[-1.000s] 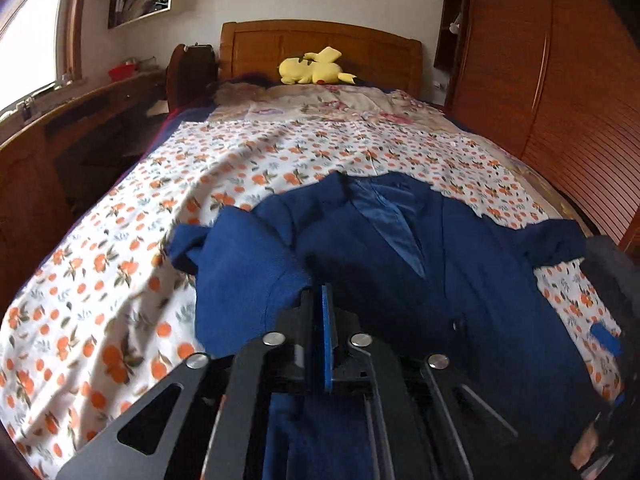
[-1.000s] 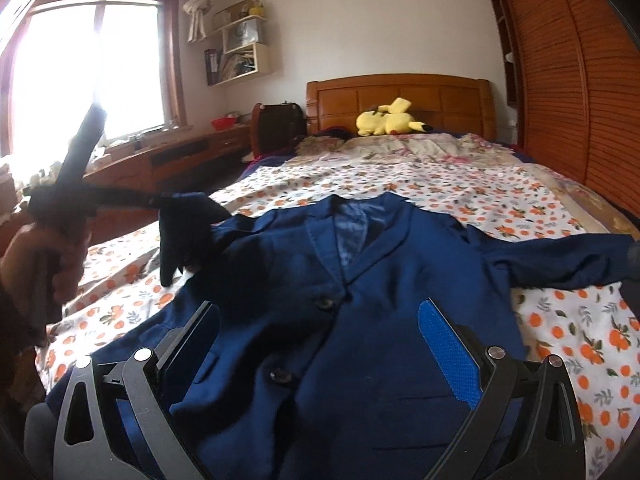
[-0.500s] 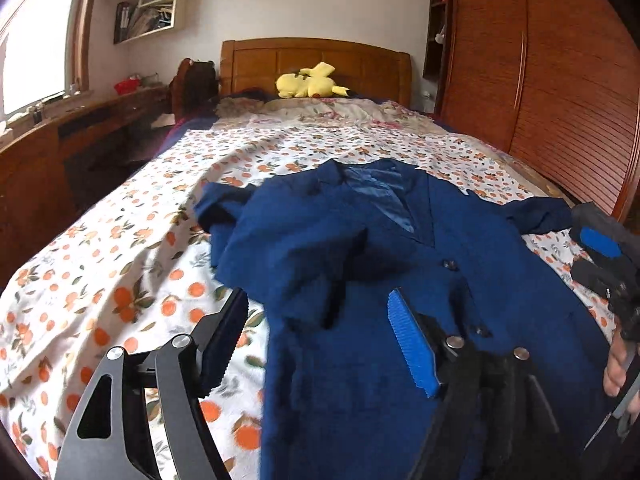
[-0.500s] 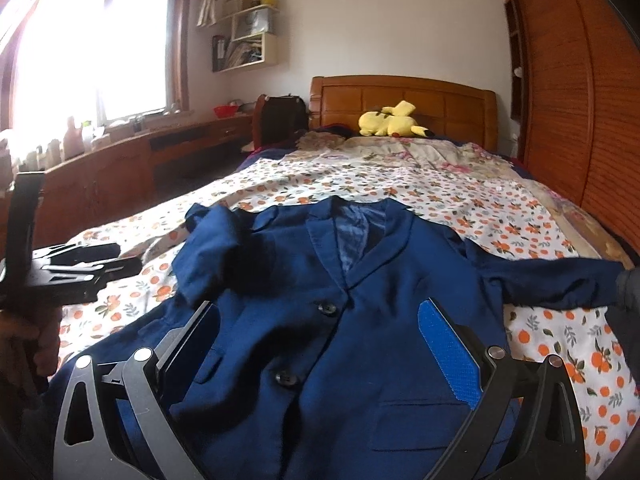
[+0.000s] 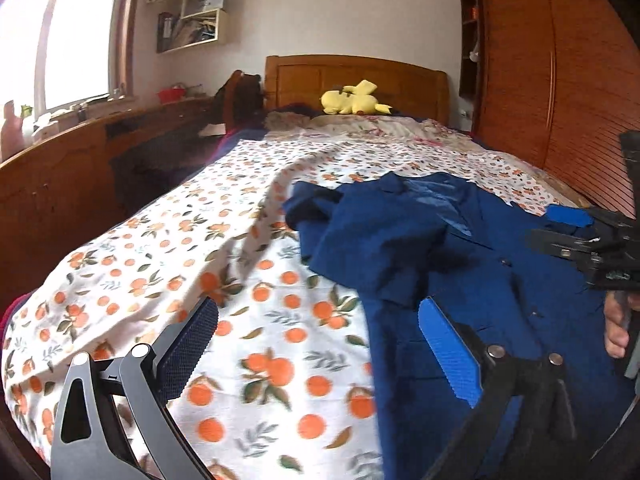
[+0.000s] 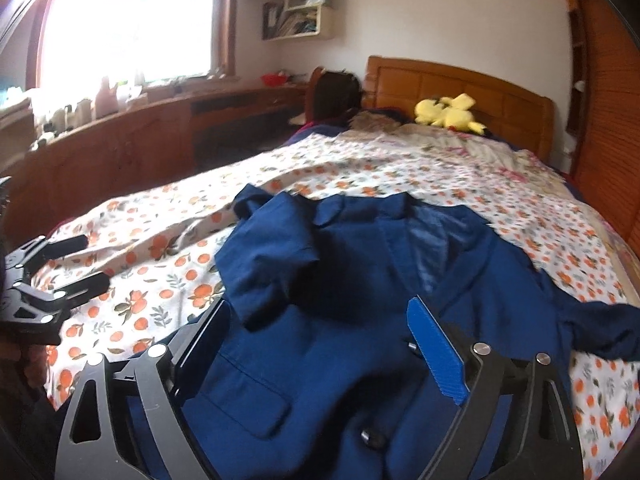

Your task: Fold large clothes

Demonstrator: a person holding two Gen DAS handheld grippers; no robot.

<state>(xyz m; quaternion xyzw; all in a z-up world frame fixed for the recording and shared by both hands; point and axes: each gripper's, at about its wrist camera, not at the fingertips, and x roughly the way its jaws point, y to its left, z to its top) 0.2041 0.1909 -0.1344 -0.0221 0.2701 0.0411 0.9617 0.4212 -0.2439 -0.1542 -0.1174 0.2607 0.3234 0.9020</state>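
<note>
Left gripper (image 5: 316, 344), seen from its own camera, has its black jaws with blue ribbed pads spreading wide and still opening, with nothing between them but the white bedsheet printed with oranges (image 5: 224, 240) and the near edge of the dark blue button-front suit jacket (image 5: 472, 264). That jacket lies face up on the bed, its left sleeve folded across the chest. At the right edge the right gripper (image 5: 576, 232) shows, a hand (image 5: 618, 328) gripping its handle. A yellow plush toy (image 5: 354, 100) rests by the wooden headboard (image 5: 356, 76). From the right wrist camera, the right gripper (image 6: 320, 340) hovers over the jacket's front, jaws broad but narrowing; whether the pads touch the cloth is hard to judge, though they seem clear of it. The jacket's other sleeve trails right.
</note>
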